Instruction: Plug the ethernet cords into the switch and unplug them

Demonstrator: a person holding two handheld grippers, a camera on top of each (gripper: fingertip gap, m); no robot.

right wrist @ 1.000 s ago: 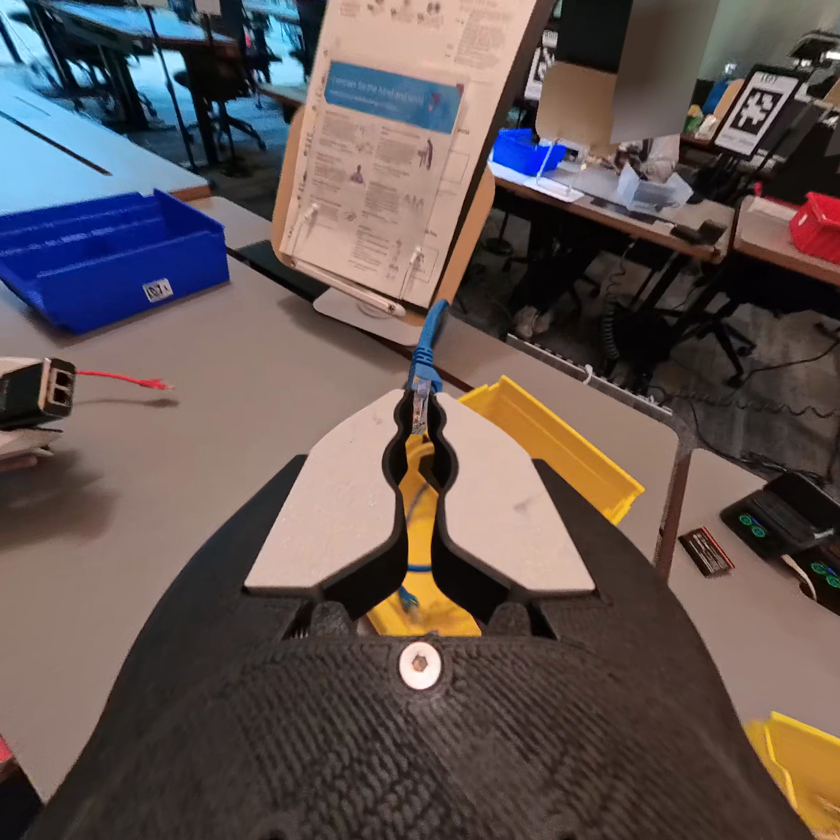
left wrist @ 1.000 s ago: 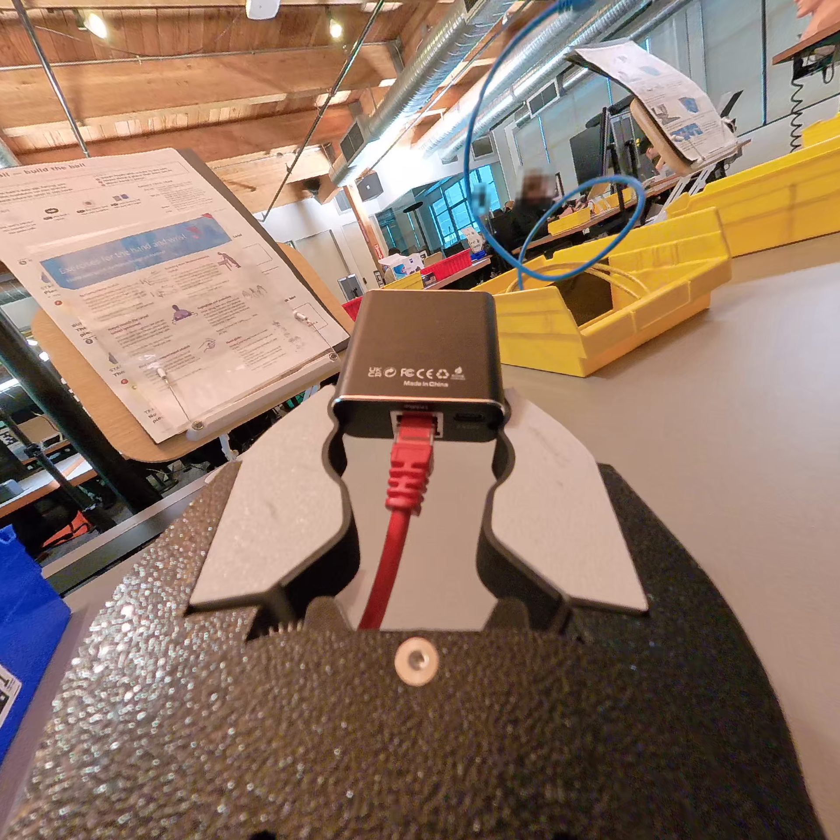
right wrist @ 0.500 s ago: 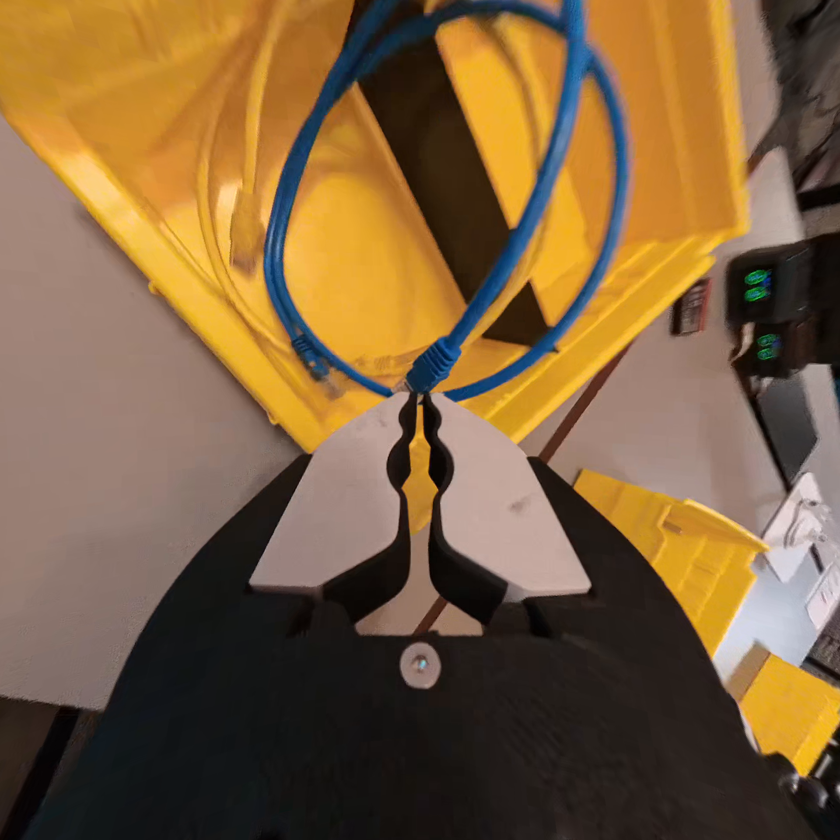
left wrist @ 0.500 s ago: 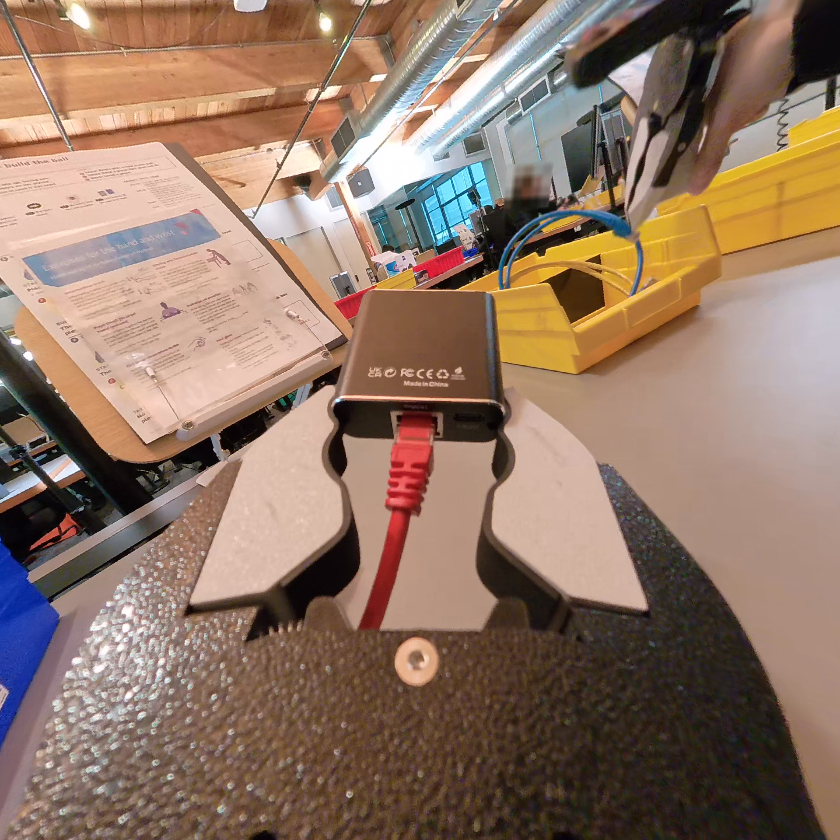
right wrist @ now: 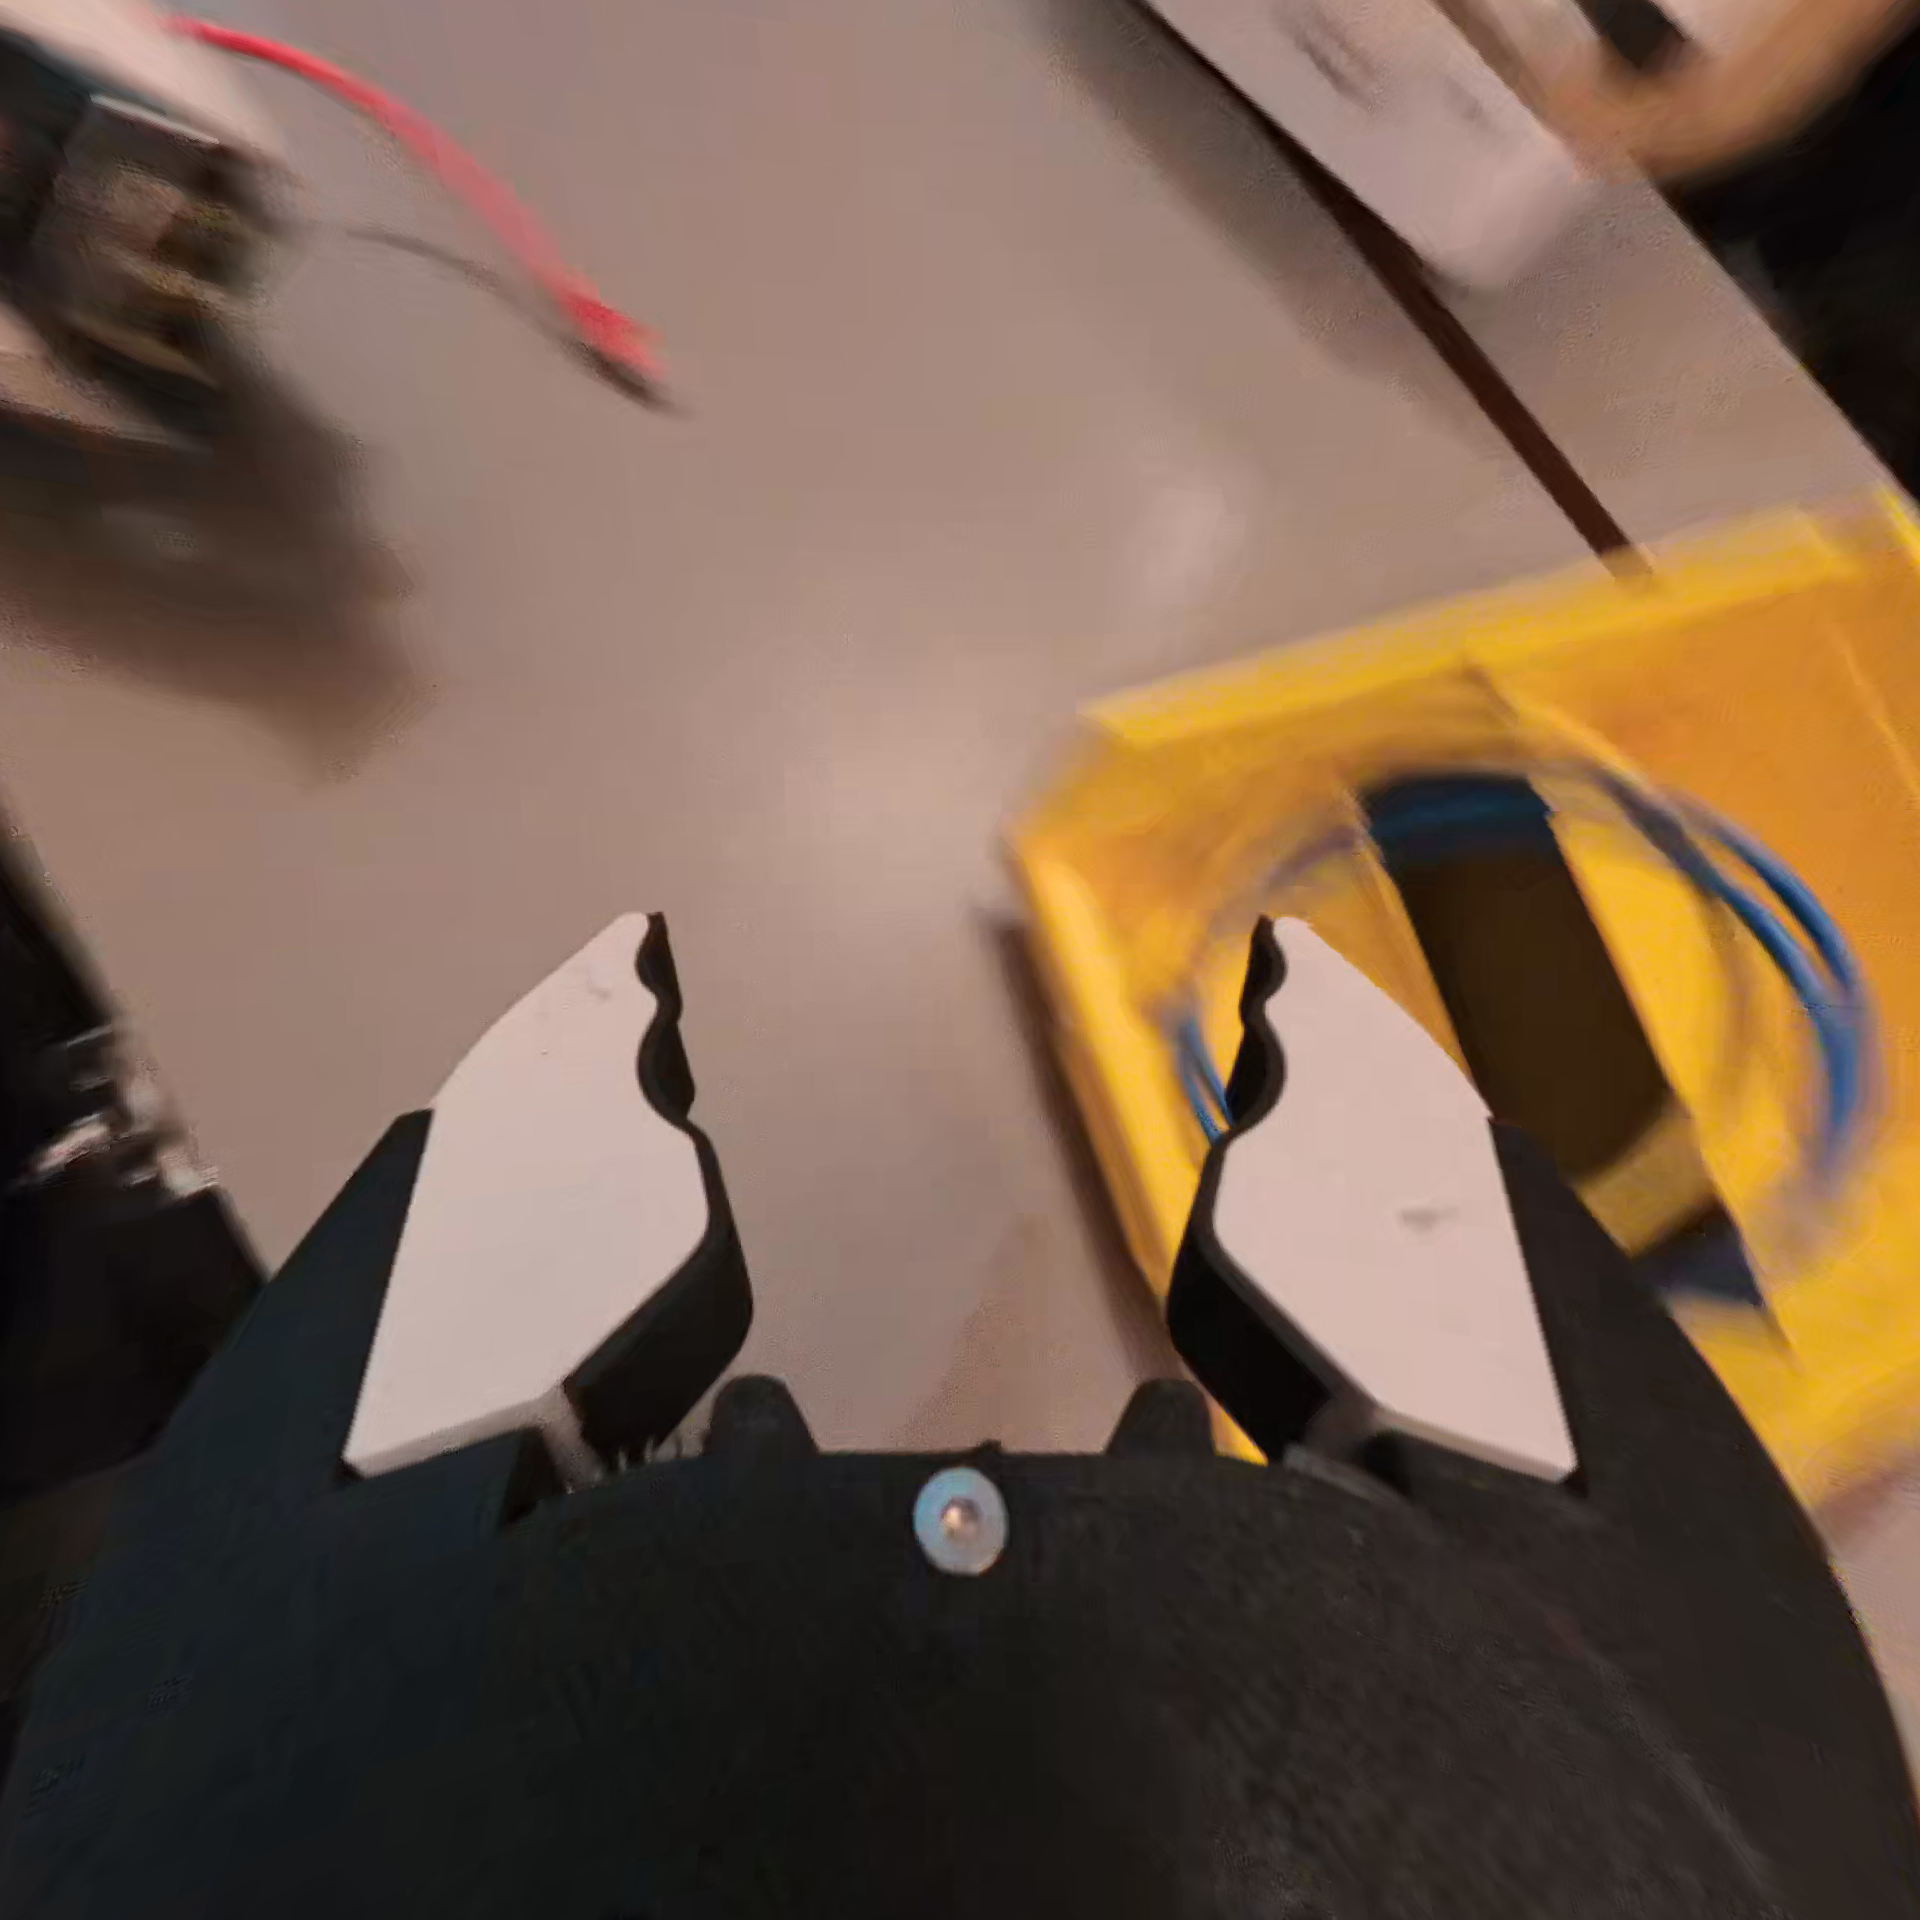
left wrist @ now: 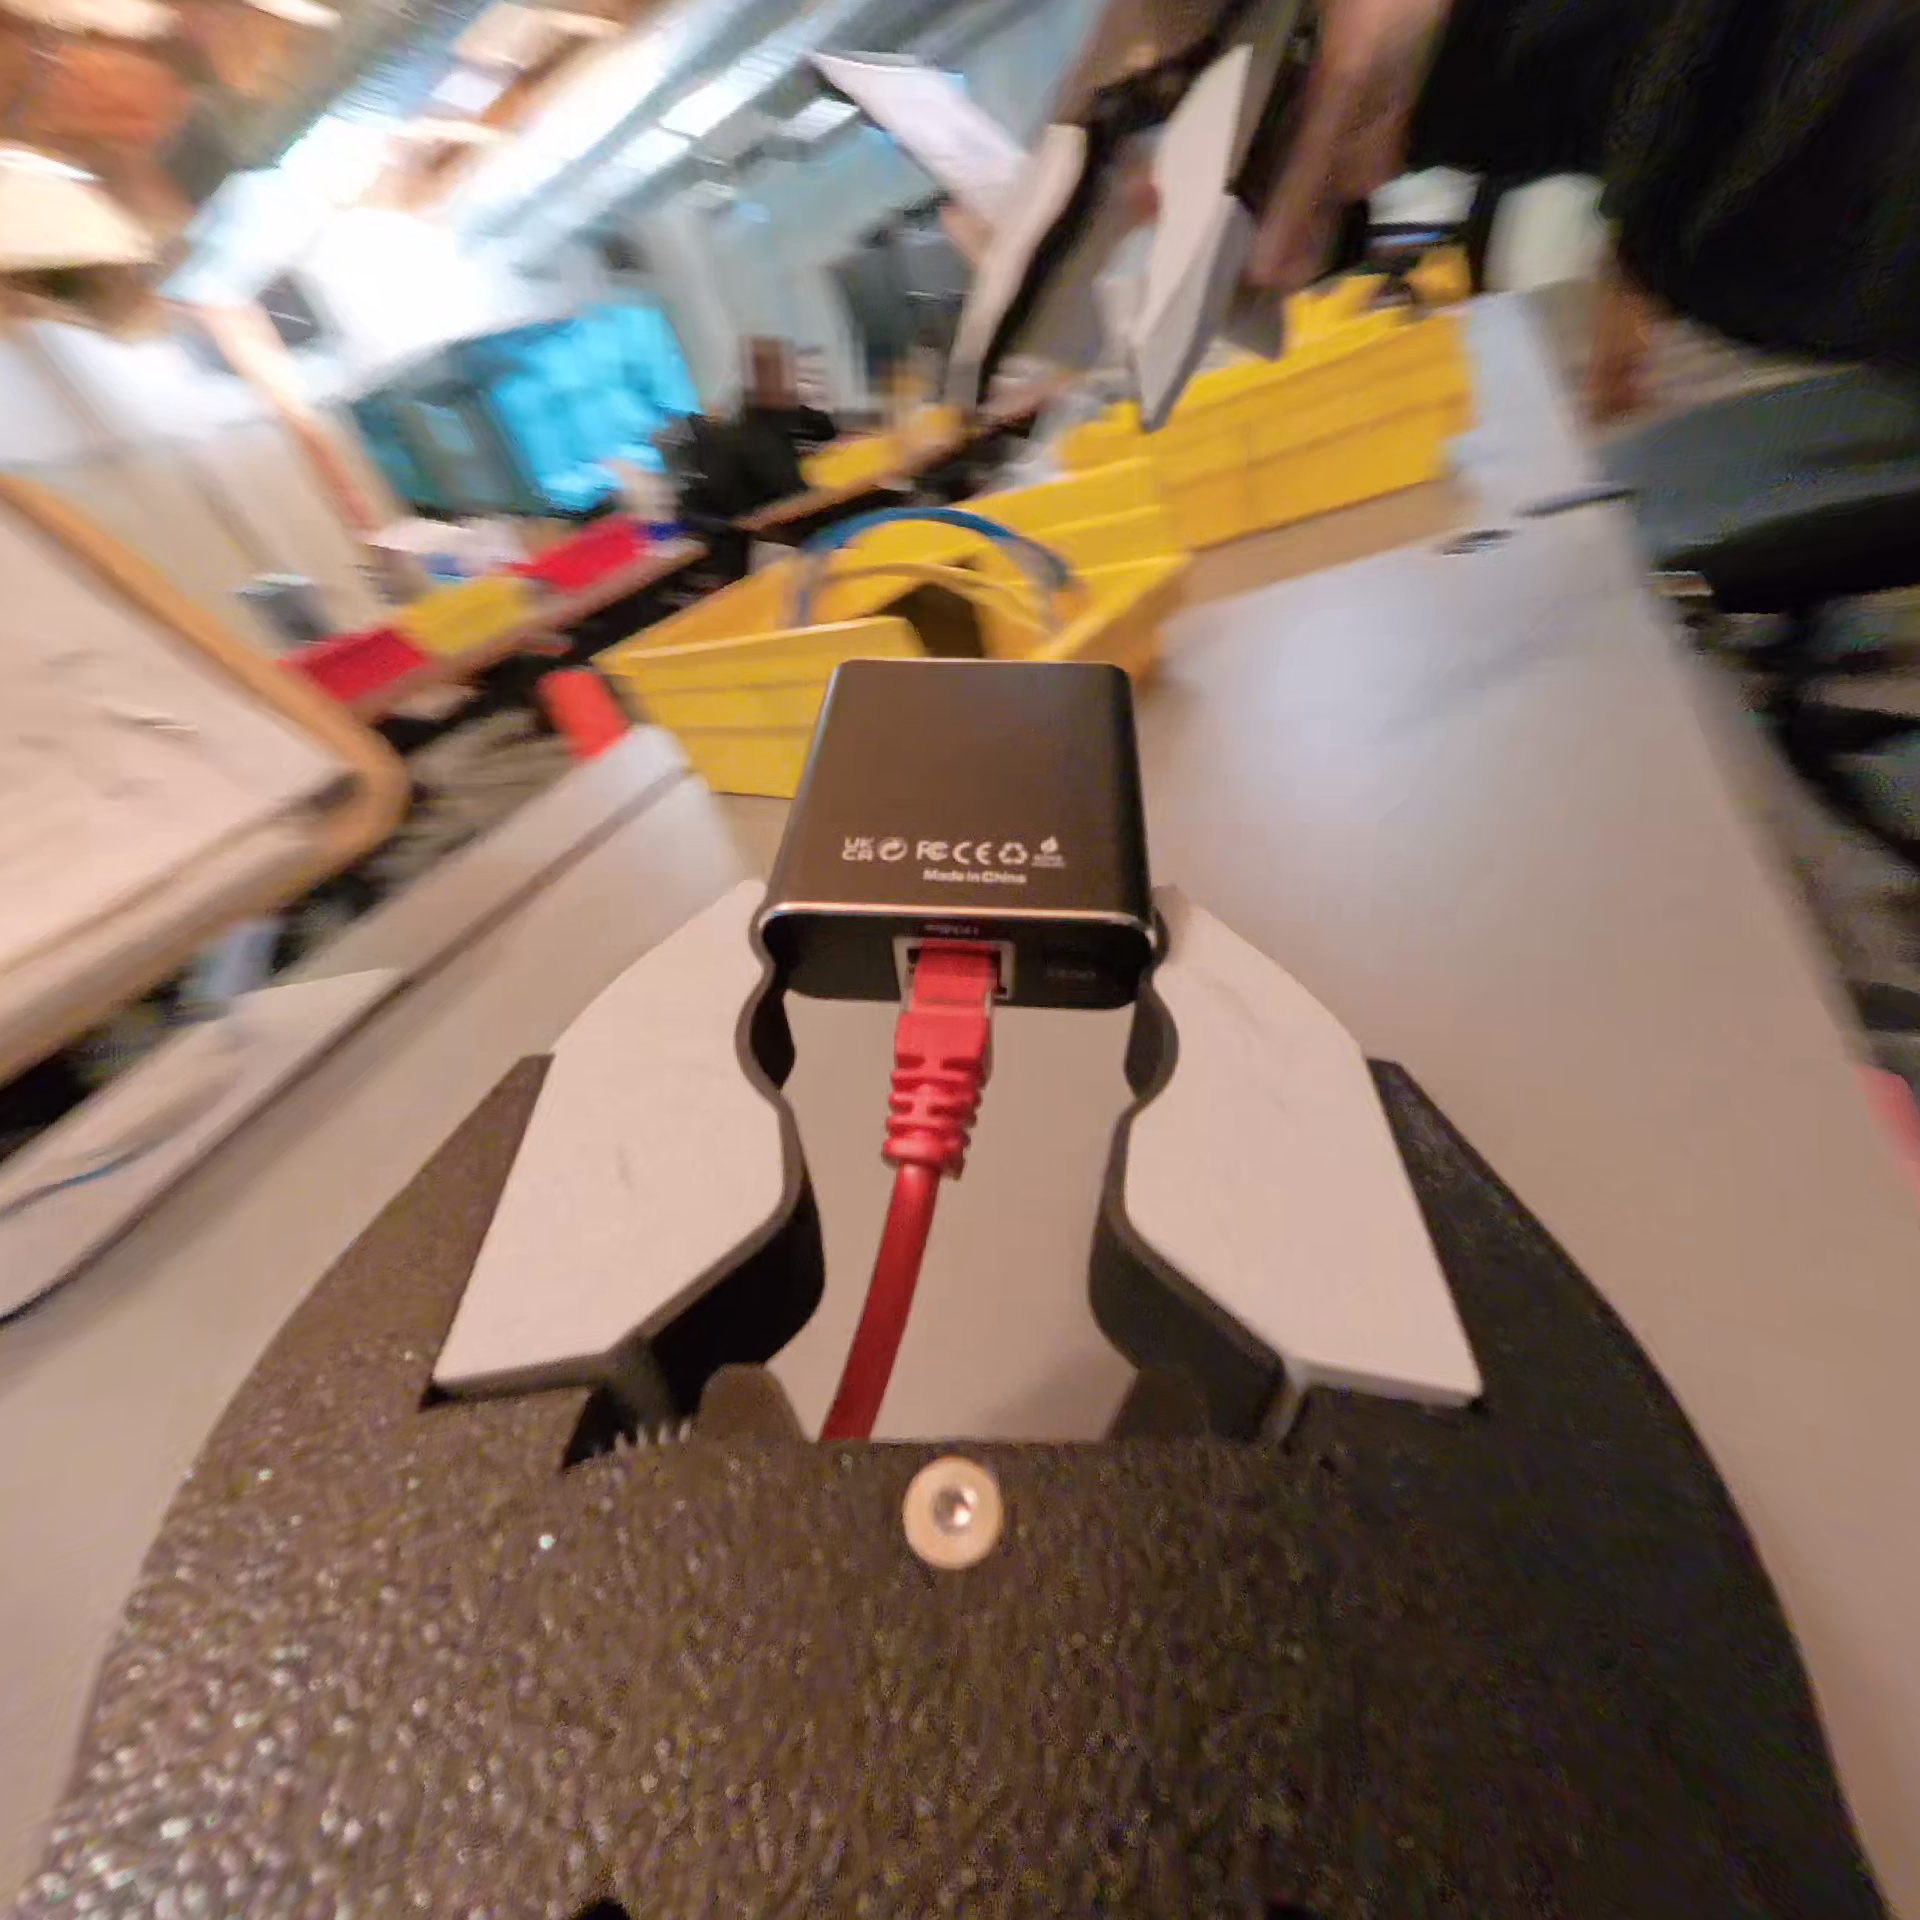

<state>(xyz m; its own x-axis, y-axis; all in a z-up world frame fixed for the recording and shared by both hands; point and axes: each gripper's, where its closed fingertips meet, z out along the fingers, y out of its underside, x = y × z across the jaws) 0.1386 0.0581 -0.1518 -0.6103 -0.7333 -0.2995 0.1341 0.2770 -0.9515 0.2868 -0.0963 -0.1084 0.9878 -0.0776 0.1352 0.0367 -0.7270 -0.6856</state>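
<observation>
My left gripper (left wrist: pixel 956 920) is shut on a small black switch (left wrist: pixel 961 790) and holds it over the grey table. A red ethernet cord (left wrist: pixel 935 1060) is plugged into the port that faces me and runs back between the fingers. My right gripper (right wrist: pixel 956 925) is open and empty above the table, next to the yellow bin (right wrist: pixel 1621 686). The blue ethernet cord (right wrist: pixel 1813 935) lies coiled in that bin. In the right wrist view the switch (right wrist: pixel 125 218) is a blur at top left, with the red cord's free end (right wrist: pixel 613 327) on the table.
The yellow bin (left wrist: pixel 790 675) with the blue cord (left wrist: pixel 935 520) stands beyond the switch, and more yellow bins (left wrist: pixel 1330 426) sit farther back. An instruction sheet on a stand (left wrist: pixel 125 748) is at the left. The right gripper (left wrist: pixel 1101 270) hangs open at upper right. Both views are motion-blurred.
My right gripper let go of the blue cord, which dropped into the yellow bin, then opened wide and swung toward the table. My left gripper turned with the switch still held.
</observation>
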